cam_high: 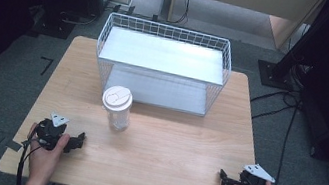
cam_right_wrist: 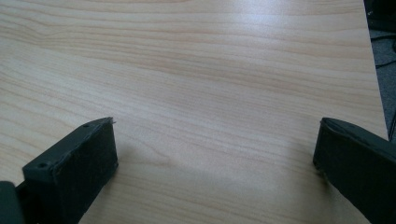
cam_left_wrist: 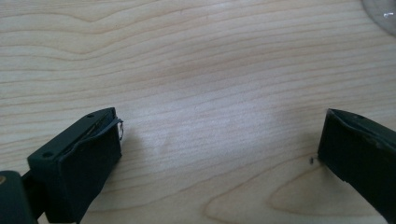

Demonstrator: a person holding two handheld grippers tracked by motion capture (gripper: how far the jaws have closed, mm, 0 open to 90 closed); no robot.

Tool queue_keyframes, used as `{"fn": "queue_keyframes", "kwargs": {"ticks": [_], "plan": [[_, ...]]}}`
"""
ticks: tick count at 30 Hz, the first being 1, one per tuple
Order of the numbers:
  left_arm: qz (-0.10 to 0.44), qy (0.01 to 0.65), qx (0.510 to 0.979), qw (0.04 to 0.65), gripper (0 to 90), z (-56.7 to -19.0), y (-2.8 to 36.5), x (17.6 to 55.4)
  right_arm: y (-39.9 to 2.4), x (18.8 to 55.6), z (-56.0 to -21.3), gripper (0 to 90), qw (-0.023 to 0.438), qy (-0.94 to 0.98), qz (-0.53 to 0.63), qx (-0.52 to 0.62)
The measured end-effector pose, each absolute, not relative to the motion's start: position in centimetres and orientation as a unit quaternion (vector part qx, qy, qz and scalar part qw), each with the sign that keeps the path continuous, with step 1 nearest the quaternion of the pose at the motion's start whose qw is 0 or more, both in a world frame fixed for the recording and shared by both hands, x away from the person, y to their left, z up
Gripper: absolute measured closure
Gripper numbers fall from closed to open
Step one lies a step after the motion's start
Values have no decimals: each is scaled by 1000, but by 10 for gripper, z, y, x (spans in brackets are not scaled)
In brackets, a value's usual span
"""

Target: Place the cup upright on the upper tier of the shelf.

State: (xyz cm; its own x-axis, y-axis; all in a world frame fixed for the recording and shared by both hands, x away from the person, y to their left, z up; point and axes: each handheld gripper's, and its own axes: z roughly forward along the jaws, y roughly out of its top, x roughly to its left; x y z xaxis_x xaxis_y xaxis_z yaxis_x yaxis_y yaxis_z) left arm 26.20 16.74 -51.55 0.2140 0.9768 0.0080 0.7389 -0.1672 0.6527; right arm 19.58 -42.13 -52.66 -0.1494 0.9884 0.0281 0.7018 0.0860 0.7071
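A clear plastic cup [cam_high: 118, 110] with a white lid stands upright on the wooden table [cam_high: 169, 144], left of centre, just in front of a white wire basket [cam_high: 163, 64]. My left gripper [cam_high: 79, 141] rests on the table at the near left, below and left of the cup, held in a hand. Its jaws stand wide apart over bare wood in the left gripper view [cam_left_wrist: 219, 140], where the cup's base [cam_left_wrist: 380, 16] peeks in at the top right corner. My right gripper [cam_high: 223, 178] lies at the near right, also open over bare wood [cam_right_wrist: 215, 135].
The wire basket holds a flat metal shelf and stands at the table's far side. Black stands and cables [cam_high: 283, 99] sit on the grey floor to the right. The table's right edge [cam_right_wrist: 376, 93] is close to the right gripper.
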Motion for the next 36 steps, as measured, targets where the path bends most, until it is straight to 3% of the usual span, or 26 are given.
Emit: {"fn": "queue_keyframes", "kwargs": {"ticks": [9, 18, 36], "plan": [[244, 544, 752, 279, 0, -502, 134, 259, -422, 195, -527, 0, 240, 699, 300, 604], [227, 504, 762, 339, 0, -485, 98, 273, -422, 195, -527, 0, 240, 699, 300, 604], [236, 481, 737, 413, 0, -472, 64, 292, -422, 195, -527, 0, 240, 698, 301, 603]]}}
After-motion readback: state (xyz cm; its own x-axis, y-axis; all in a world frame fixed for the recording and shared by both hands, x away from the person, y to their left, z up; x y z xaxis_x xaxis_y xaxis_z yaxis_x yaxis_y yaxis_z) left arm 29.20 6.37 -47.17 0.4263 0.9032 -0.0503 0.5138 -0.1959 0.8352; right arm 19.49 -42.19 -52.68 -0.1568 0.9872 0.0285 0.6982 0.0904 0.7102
